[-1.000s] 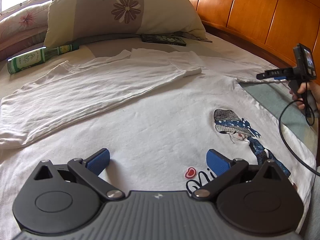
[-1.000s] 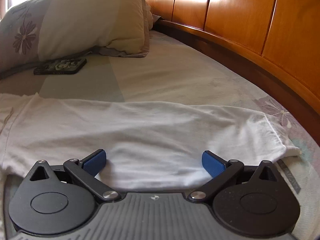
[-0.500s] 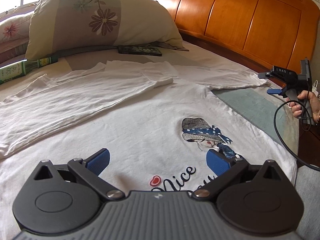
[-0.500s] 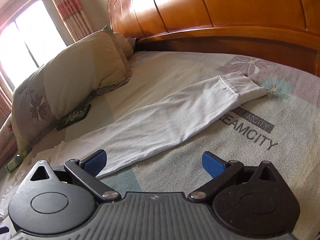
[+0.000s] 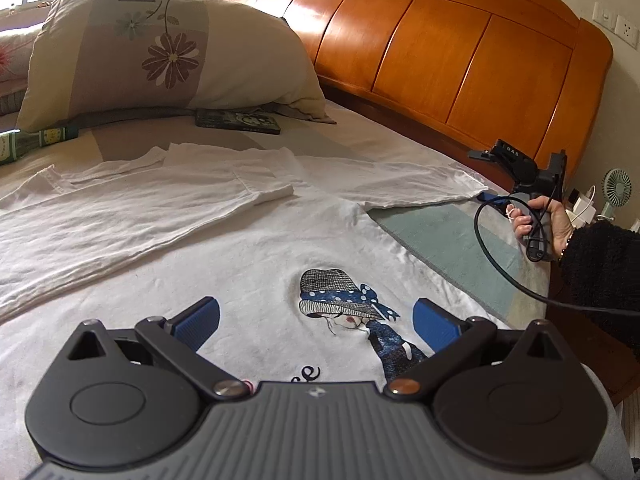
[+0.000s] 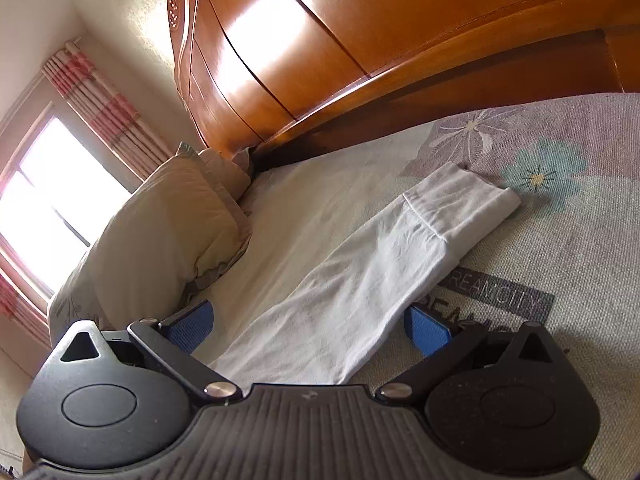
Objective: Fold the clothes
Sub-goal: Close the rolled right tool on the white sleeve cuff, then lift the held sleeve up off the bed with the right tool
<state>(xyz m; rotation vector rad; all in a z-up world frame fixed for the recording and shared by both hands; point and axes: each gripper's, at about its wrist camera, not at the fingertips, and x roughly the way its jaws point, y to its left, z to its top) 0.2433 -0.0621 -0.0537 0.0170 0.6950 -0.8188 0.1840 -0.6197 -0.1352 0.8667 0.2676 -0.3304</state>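
Observation:
A white long-sleeved shirt [image 5: 248, 264] lies spread on the bed, print side up, showing a girl in a hat. Its left sleeve [image 5: 120, 208] is folded across the chest. Its right sleeve [image 6: 372, 264] stretches out toward the headboard side. My left gripper [image 5: 316, 322] hovers open above the print, nothing between its blue pads. My right gripper [image 6: 308, 326] is open above the right sleeve, tilted, and holds nothing. In the left wrist view the right gripper [image 5: 516, 168] shows at the bed's right edge, held by a hand [image 5: 540, 220].
A floral pillow [image 5: 160, 52] leans at the head of the bed, with a dark flat box [image 5: 238, 122] and a green bottle [image 5: 28, 142] beside it. The wooden headboard [image 5: 440, 64] runs along the right. A small fan [image 5: 616, 192] stands on a nightstand beyond the bed edge.
The right gripper has pulled back and risen from the sleeve toward the bed's edge, rolling to a tilt. The left gripper has lifted and drifted right over the print. Both stayed open.

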